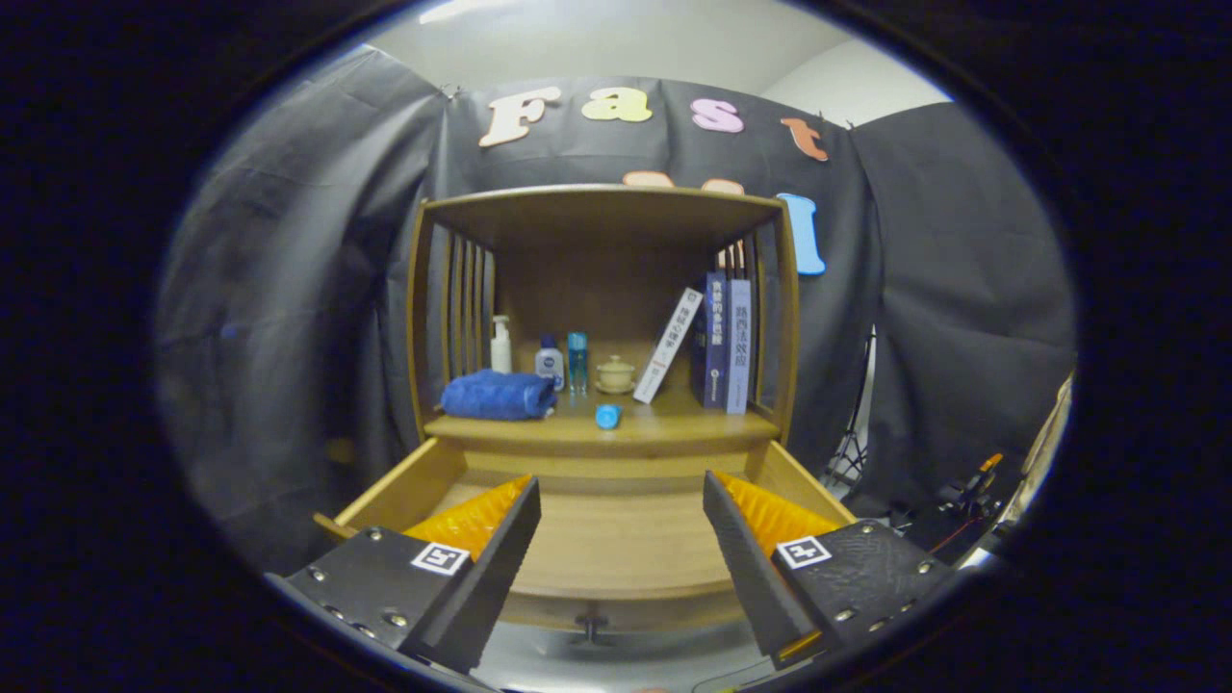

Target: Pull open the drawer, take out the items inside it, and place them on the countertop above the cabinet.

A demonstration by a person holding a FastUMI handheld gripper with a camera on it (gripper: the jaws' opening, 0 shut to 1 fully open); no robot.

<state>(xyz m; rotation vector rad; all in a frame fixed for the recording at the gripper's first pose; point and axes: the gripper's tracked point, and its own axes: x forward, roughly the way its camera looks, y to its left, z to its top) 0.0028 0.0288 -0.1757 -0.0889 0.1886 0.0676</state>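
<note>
A wooden cabinet [602,207] with a smooth satin finish is seen, its open drawer [616,539] lined in the same pale wood. On the desk [664,423], a soft blue terry towel [498,396] is flanked by glossy plastic bottles [550,364] and paper-covered books [722,342]. Ribbed pads are shown on the spread claw [621,520], against a matt cloth wall [289,289].

Gripper [621,491] level, jaws spread wide, holding nothing.

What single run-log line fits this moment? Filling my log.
drawer: open | tool: open, holding nothing, over drawer | blue towel, small blue item: on countertop
</note>
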